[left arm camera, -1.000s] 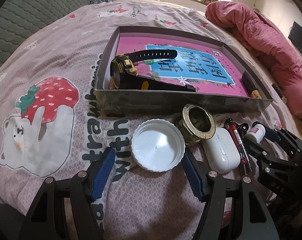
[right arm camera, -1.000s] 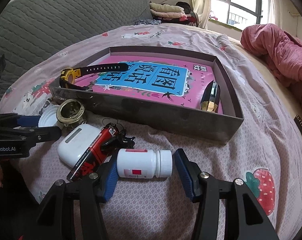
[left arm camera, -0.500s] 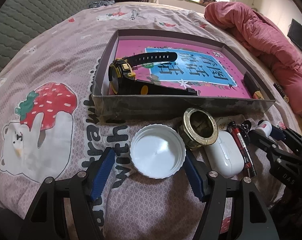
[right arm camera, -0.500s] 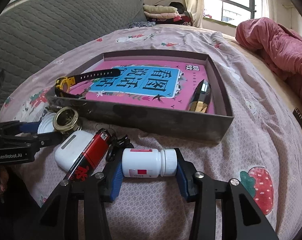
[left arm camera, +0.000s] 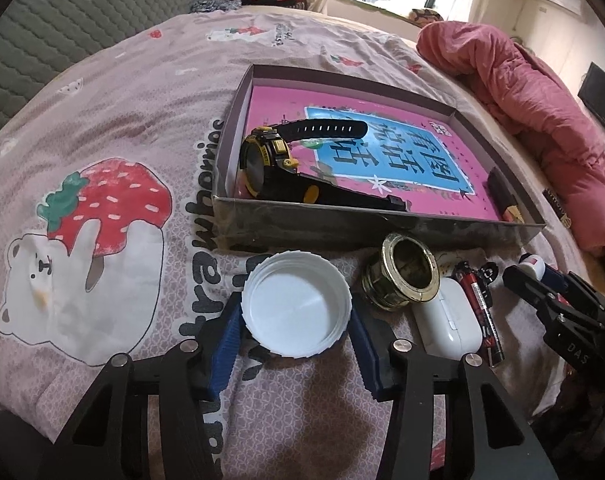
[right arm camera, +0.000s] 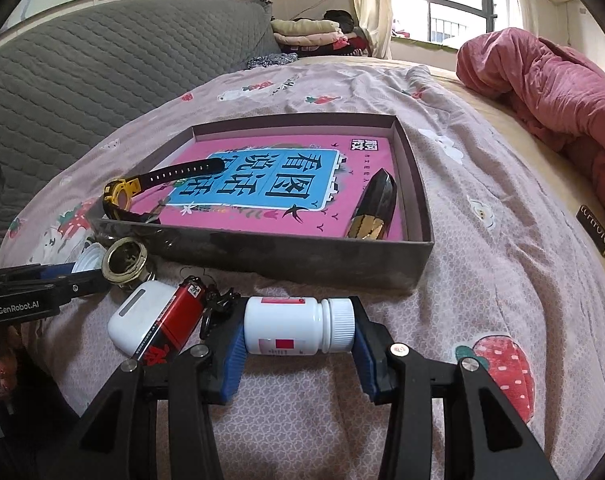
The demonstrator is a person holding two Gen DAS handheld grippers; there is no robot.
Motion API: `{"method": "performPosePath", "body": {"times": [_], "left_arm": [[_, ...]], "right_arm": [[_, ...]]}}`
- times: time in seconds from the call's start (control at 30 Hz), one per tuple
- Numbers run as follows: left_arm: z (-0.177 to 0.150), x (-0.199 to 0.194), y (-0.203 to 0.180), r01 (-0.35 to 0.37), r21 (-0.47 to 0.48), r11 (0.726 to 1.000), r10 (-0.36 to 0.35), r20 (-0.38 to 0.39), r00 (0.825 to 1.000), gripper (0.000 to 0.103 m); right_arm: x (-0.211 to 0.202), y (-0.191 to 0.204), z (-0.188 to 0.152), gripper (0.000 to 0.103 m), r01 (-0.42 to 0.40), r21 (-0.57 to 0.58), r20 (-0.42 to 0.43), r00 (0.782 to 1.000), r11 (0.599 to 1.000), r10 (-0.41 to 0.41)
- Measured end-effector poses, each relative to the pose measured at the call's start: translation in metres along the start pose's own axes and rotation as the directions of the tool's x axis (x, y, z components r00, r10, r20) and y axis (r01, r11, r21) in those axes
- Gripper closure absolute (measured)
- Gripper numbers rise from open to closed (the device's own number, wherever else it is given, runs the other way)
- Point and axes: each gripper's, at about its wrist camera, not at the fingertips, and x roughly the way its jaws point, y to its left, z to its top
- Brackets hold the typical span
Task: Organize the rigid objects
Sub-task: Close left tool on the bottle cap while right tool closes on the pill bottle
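Both our grippers have closed in on items lying on the bedspread in front of the box.

Our left gripper is closing its jaws, and the blue pads already touch both sides of the white jar lid, which lies open side up beside the brass fitting. Our right gripper clamps the white pill bottle end to end, lying on its side, with the earbud case and red lighter just to its left. Behind them sits the shallow cardboard box, holding a pink book, a yellow-and-black wristwatch and a black-and-gold object we cannot identify.
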Motion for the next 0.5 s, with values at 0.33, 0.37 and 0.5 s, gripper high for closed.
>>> {"method": "performPosePath", "body": {"times": [0.33, 0.37, 0.5], "left_arm": [[-0.001, -0.017, 0.005, 0.002, -0.014, 1.000, -0.002, 0.032, 0.999, 0.051], [-0.001, -0.019, 0.006, 0.002, -0.015, 1.000, -0.002, 0.037, 0.999, 0.051], [0.001, -0.026, 0.005, -0.007, -0.009, 1.000, 0.007, 0.062, 0.998, 0.051]], "right_arm": [[-0.006, 0.005, 0.001, 0.057, -0.006, -0.020, 0.017, 1.000, 1.000, 0.007], [-0.006, 0.005, 0.001, 0.057, -0.008, -0.022, 0.018, 1.000, 1.000, 0.009], [-0.009, 0.008, 0.001, 0.057, -0.007, -0.035, 0.028, 1.000, 0.999, 0.008]]}}
